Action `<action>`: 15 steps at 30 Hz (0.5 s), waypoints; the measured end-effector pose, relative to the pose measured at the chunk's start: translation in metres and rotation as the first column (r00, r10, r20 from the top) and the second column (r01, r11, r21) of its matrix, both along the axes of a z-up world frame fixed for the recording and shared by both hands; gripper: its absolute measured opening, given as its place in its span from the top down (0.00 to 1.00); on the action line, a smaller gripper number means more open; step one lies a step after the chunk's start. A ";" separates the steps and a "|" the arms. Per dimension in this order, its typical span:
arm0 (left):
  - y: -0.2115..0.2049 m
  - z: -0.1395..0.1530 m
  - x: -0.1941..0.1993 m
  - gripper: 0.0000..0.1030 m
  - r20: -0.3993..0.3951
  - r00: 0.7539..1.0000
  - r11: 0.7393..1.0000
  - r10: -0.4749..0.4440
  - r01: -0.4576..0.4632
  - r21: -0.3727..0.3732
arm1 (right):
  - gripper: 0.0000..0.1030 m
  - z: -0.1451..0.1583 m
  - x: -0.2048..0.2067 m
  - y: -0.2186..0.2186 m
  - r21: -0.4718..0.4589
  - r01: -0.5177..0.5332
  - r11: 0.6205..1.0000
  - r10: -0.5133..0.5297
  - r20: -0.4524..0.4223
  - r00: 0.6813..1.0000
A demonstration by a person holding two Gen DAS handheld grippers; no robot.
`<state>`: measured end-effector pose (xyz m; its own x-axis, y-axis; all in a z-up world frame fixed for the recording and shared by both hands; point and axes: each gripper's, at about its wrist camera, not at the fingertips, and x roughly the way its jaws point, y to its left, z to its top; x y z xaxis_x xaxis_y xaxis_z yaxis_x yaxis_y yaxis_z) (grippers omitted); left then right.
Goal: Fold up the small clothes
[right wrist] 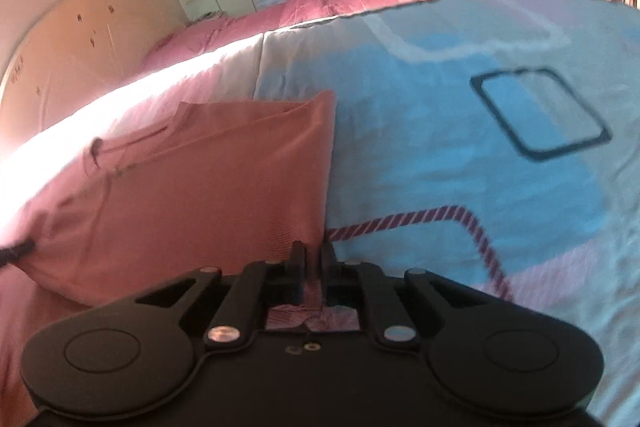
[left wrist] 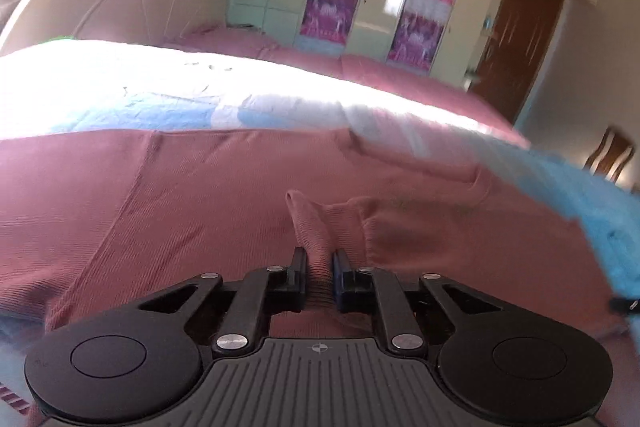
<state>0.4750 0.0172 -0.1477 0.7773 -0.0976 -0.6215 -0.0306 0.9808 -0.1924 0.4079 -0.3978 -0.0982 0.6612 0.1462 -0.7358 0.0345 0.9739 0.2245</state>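
Pink ribbed garment is clamped by both tongs at its near edge: the left gripper pinches a raised pleat of the cloth, and the right gripper is closed on the near corner beside the straight side edge. From the right gripper the garment runs away and to the left across the blue patterned bedspread, its long axis toward the headboard. Both hands sit equally close, so the fold probably carries this near edge toward the headboard.
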 end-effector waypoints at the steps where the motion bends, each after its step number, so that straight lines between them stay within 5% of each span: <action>1: -0.002 -0.008 0.004 0.88 -0.032 0.999 1.000 -0.007 0.008 0.012 | 0.94 -0.005 0.001 0.001 -0.011 -0.004 1.000 0.004 -0.010 1.000; 3: -0.005 -0.008 0.003 0.87 -0.011 0.999 0.998 -0.034 0.035 0.056 | 0.94 -0.006 0.005 0.003 -0.046 -0.011 0.999 0.011 0.000 1.000; 6: -0.006 0.012 -0.014 0.73 0.052 0.998 0.990 0.035 -0.041 0.131 | 0.78 0.008 -0.005 0.006 -0.082 0.037 0.996 -0.034 0.040 0.999; 9: -0.023 0.025 -0.025 0.70 0.092 0.995 0.997 -0.037 0.030 0.078 | 0.78 0.021 -0.024 0.015 -0.057 0.002 0.998 0.003 0.101 0.995; 12: -0.071 0.021 -0.021 0.70 0.086 0.984 0.984 -0.158 0.150 0.100 | 0.78 0.012 -0.026 0.042 -0.047 -0.072 0.996 0.077 0.104 0.992; 15: -0.101 0.013 -0.013 0.68 0.052 0.975 0.977 -0.214 0.213 0.024 | 0.78 0.000 -0.023 0.069 -0.021 -0.121 0.992 0.123 0.077 0.989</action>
